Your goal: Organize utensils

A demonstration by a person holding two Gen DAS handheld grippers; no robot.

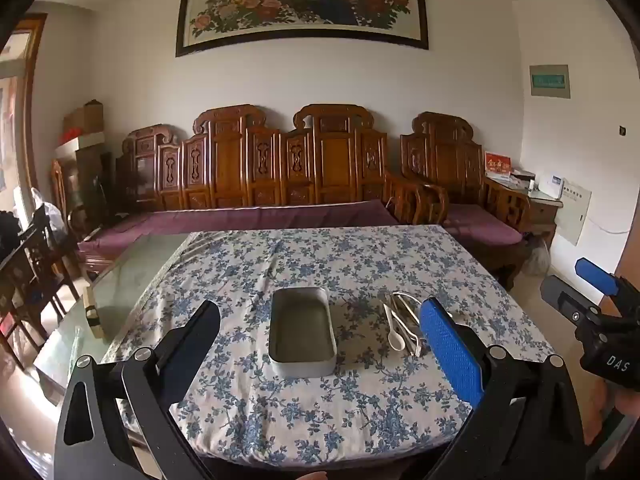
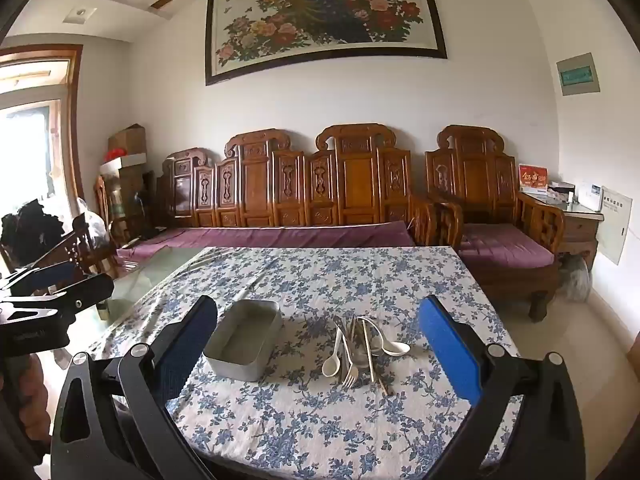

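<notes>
An empty grey metal tin (image 1: 302, 330) (image 2: 243, 345) lies on the blue-flowered tablecloth (image 1: 320, 408) (image 2: 320, 432). To its right sits a pile of utensils (image 1: 404, 322) (image 2: 362, 350): white spoons, a metal fork (image 2: 349, 376) and metal sticks. My left gripper (image 1: 320, 340) hovers above the near table edge, open, with the tin framed between its fingers but well beyond them. My right gripper (image 2: 318, 344) is open too, nothing between its fingers, the pile ahead of it. In the left wrist view the right gripper (image 1: 588, 292) shows at the right edge.
The cloth covers only part of a glass tabletop (image 1: 132, 280) bare at the left. A carved wooden sofa (image 1: 280, 168) with purple cushions stands behind the table, an armchair (image 2: 492, 216) at the right. Dark chairs (image 1: 28, 264) stand at the far left.
</notes>
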